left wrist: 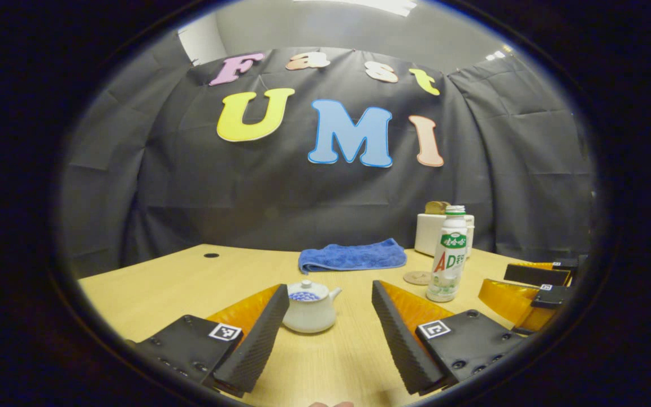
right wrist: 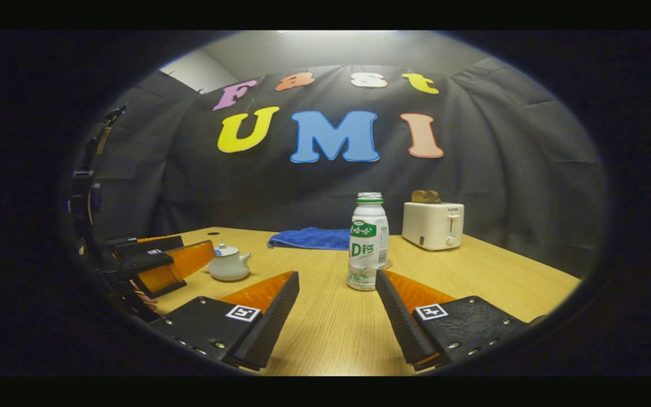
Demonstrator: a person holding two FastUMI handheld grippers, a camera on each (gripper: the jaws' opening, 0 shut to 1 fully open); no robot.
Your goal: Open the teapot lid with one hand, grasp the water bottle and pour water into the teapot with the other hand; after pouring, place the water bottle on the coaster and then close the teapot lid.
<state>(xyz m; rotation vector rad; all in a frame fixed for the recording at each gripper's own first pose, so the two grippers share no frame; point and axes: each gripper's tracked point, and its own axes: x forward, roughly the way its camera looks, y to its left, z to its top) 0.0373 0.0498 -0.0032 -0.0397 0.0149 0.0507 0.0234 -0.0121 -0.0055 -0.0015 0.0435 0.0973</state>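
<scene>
A small white teapot [left wrist: 309, 310] stands on the wooden table [left wrist: 161, 288] with its blue-patterned lid [left wrist: 306, 292] on. It sits just ahead of my left gripper [left wrist: 330, 289], close to the left finger, and the gripper is open with nothing held. A white water bottle [right wrist: 368, 243] with a green label stands upright just ahead of my right gripper [right wrist: 337, 277], which is also open and apart from it. A round coaster [left wrist: 417, 277] lies right behind the bottle [left wrist: 448, 254]. The teapot [right wrist: 228, 264] and the left gripper [right wrist: 161, 263] appear at the left of the right gripper view.
A folded blue towel [left wrist: 352, 255] lies at the back of the table. A white toaster [right wrist: 433, 225] with bread in it stands at the back right. My right gripper [left wrist: 534, 288] shows at the right edge of the left gripper view. A small dark hole [left wrist: 211, 255] marks the tabletop.
</scene>
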